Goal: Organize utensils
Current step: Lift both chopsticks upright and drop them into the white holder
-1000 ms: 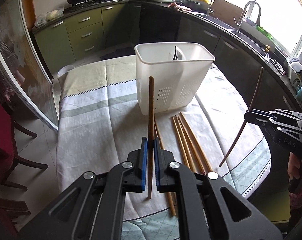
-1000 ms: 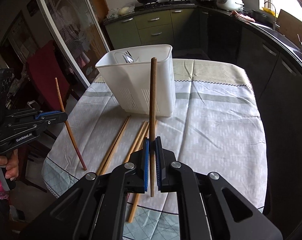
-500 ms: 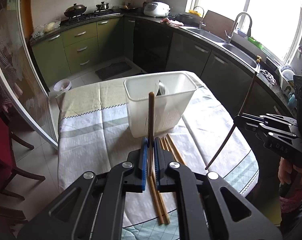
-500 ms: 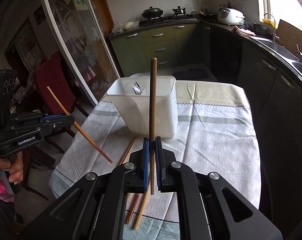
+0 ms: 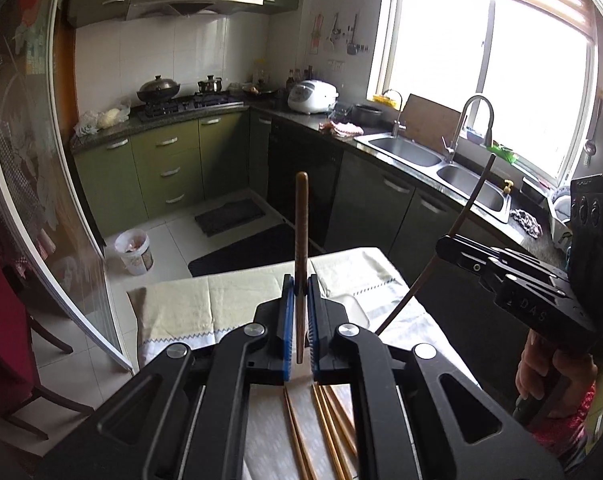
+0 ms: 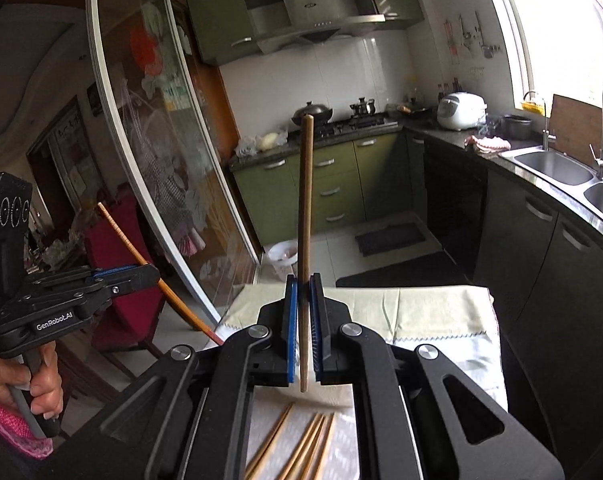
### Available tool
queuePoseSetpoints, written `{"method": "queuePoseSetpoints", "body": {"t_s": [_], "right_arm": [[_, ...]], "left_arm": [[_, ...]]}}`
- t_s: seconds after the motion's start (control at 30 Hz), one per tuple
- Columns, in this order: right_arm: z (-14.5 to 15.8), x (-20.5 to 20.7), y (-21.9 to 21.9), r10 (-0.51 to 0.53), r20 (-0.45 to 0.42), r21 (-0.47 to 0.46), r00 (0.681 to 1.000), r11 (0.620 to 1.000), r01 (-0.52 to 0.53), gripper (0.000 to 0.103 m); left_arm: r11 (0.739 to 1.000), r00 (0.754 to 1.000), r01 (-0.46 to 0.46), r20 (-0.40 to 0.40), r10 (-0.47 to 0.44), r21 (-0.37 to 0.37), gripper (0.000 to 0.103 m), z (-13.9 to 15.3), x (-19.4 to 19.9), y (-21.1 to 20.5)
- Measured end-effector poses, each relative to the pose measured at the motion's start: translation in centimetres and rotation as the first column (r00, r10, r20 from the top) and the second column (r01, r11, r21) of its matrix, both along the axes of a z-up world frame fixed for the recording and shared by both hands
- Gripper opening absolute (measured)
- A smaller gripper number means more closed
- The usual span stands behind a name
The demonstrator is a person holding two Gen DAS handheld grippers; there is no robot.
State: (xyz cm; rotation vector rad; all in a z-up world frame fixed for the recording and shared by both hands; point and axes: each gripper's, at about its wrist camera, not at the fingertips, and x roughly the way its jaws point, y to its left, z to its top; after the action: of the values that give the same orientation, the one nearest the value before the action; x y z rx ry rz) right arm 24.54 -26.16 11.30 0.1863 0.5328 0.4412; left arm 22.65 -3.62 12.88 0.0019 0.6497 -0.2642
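My left gripper (image 5: 300,282) is shut on a brown chopstick (image 5: 301,224) that stands upright between its blue pads, high above the table. My right gripper (image 6: 303,280) is shut on another upright chopstick (image 6: 305,200). In the left wrist view the right gripper (image 5: 443,246) appears at the right with its dark, slanted chopstick (image 5: 473,200). In the right wrist view the left gripper (image 6: 151,274) appears at the left with its orange chopstick (image 6: 121,232). Several loose chopsticks (image 5: 325,428) (image 6: 301,448) lie on the tablecloth below. The white utensil holder is almost wholly hidden behind the gripper bodies.
The table with its pale cloth (image 5: 173,312) (image 6: 441,308) lies below both grippers. A red chair (image 6: 121,292) and a curved glass door (image 6: 149,184) stand at the left. Dark cabinets and a double sink (image 5: 433,160) run along the right. A hand (image 6: 41,384) holds the left gripper's handle.
Both grippers have risen well above the table and tipped upward, each still clamping its chopstick. The white holder has dropped out of sight beneath them.
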Motion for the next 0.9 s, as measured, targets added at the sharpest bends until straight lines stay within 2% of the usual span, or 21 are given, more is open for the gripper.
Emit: {"method": "queuePoseSetpoints", "body": {"t_s": [0.1, 0.17, 0.37, 0.57, 0.67, 0.77, 0.83, 0.9], "right_arm": [[0.2, 1.8, 0.7, -0.040, 0.037, -0.022, 0.999, 0.999, 0.040, 0.007], [-0.8, 3.4, 1.4, -0.048, 0.025, -0.040, 0.999, 0.998, 0.049, 0.007], [-6.0, 6.8, 4.4, -0.022, -0.072, -0.127, 0.997, 0.992, 0.013, 0.007], [-9.4, 6.9, 5.4, -0.012, -0.126, -0.158, 0.992, 0.987, -0.008, 0.010], [-9.6, 6.3, 5.1, -0.021, -0.114, -0.165, 0.993, 0.986, 0.001, 0.011], [-9.0, 4.9, 4.1, -0.021, -0.097, -0.138, 0.995, 0.990, 0.008, 0.012], [-8.6, 3.4, 3.2, -0.021, -0.085, -0.132, 0.996, 0.991, 0.009, 0.018], [-8.6, 1.8, 2.2, -0.018, -0.089, -0.131, 0.996, 0.991, 0.006, 0.019]], "left_arm": [[1.000, 0.999, -0.018, 0.045, 0.018, 0.010, 0.007, 0.8, 1.2, -0.4], [0.999, 0.999, -0.032, 0.043, 0.031, 0.023, 0.007, 0.1, 2.4, -0.6], [0.998, 0.997, -0.041, -0.058, 0.044, 0.048, 0.007, -5.3, 5.4, -1.1], [0.997, 0.989, -0.030, -0.146, 0.040, 0.069, 0.007, -10.0, 6.3, -1.2], [0.998, 0.985, -0.032, -0.166, 0.042, 0.061, 0.011, -11.0, 6.4, -0.8], [0.998, 0.985, -0.039, -0.163, 0.047, 0.050, 0.015, -10.8, 5.9, -0.1], [0.998, 0.986, -0.039, -0.158, 0.045, 0.040, 0.029, -10.5, 5.1, 0.3], [0.999, 0.987, -0.037, -0.155, 0.042, 0.036, 0.035, -10.3, 4.2, 0.7]]}}
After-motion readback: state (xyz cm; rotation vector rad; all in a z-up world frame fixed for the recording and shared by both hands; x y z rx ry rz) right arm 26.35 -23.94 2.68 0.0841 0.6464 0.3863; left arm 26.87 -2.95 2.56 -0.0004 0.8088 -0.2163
